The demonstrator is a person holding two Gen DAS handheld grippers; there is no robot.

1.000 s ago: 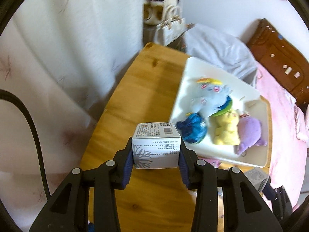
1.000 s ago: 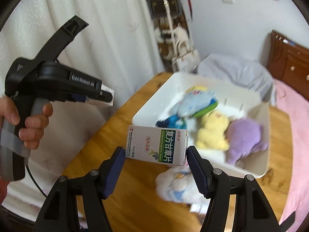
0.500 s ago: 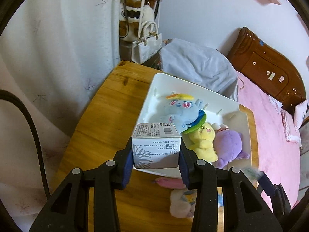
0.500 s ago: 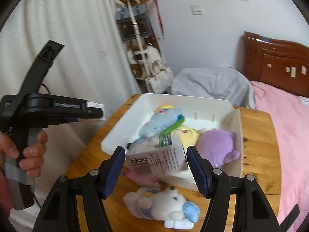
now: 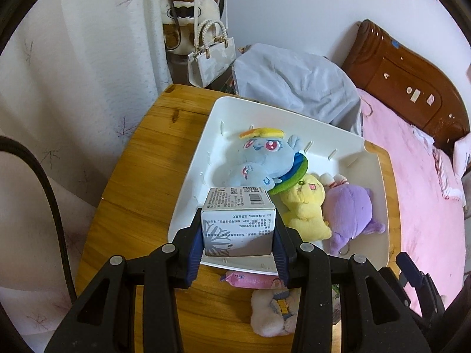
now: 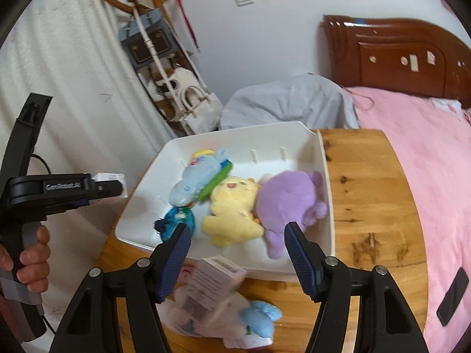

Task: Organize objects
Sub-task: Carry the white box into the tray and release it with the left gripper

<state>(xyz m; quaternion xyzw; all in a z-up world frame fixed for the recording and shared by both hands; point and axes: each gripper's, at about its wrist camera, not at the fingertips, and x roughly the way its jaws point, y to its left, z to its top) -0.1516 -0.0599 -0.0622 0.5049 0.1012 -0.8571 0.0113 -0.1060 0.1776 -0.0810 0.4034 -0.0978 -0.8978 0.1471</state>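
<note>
Here, the left tongs (image 5: 238, 232) clamp a white box (image 5: 239, 223) over the near left corner of the tray (image 5: 194, 185). The right tongs (image 6: 235, 253) gape wide, and a blurred second box (image 6: 215, 285) lies below them over a white plush (image 6: 235, 323) on the desk (image 6: 371, 194). Blue, yellow and purple plushes fill the tray.

L gripper (image 5: 238, 239) clamped on box (image 5: 239, 226); R gripper (image 6: 237, 244) fingers spread wide.
</note>
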